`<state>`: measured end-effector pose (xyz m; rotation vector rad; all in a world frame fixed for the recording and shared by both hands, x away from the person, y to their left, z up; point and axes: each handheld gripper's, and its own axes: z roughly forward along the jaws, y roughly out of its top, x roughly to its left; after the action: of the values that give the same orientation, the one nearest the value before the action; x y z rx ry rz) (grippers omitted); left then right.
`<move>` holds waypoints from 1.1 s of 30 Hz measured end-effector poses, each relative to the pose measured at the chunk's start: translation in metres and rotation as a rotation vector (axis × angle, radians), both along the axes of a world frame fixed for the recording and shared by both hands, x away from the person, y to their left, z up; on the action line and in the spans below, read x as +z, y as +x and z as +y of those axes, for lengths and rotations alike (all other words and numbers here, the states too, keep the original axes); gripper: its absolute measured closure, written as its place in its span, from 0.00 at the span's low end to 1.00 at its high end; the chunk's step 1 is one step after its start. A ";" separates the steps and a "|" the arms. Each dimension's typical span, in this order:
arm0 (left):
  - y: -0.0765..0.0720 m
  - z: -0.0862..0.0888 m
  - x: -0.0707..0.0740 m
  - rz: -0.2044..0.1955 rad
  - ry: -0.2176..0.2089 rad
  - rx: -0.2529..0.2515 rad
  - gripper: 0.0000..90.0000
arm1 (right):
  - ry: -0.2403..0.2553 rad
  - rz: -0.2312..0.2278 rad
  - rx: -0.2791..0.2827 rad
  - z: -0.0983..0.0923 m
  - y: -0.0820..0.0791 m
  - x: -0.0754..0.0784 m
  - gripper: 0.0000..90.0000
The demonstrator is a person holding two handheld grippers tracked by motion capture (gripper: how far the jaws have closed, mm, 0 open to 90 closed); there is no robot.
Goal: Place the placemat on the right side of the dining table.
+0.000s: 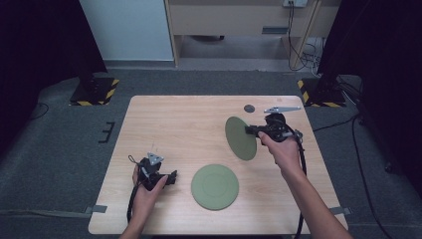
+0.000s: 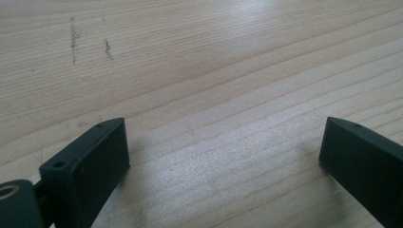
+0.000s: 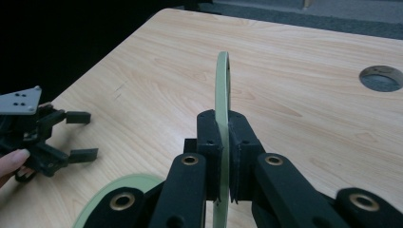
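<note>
Here the right claw (image 3: 227, 156) grips a green plate (image 3: 222, 90) on edge.

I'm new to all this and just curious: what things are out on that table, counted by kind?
Green plates: 2, one flat on the table, one held on edge by the right hand-held gripper.
Hand-held grippers: 2, that one and the left, open over bare wood.
Total: 4.
</note>
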<state>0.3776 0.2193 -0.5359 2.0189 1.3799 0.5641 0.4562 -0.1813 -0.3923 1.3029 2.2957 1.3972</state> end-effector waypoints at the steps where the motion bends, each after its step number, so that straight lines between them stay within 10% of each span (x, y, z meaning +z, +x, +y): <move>1: 0.000 0.000 0.000 0.000 0.000 0.000 0.02 | 0.000 0.001 -0.009 0.000 0.001 0.000 0.96; 33: 0.000 -0.001 0.000 -0.004 0.001 -0.003 0.02 | 0.023 -0.023 -0.244 -0.056 0.027 -0.007 0.96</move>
<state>0.3780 0.2187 -0.5364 2.0189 1.3746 0.5672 0.4834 -0.2377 -0.3994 1.5053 2.0293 1.3526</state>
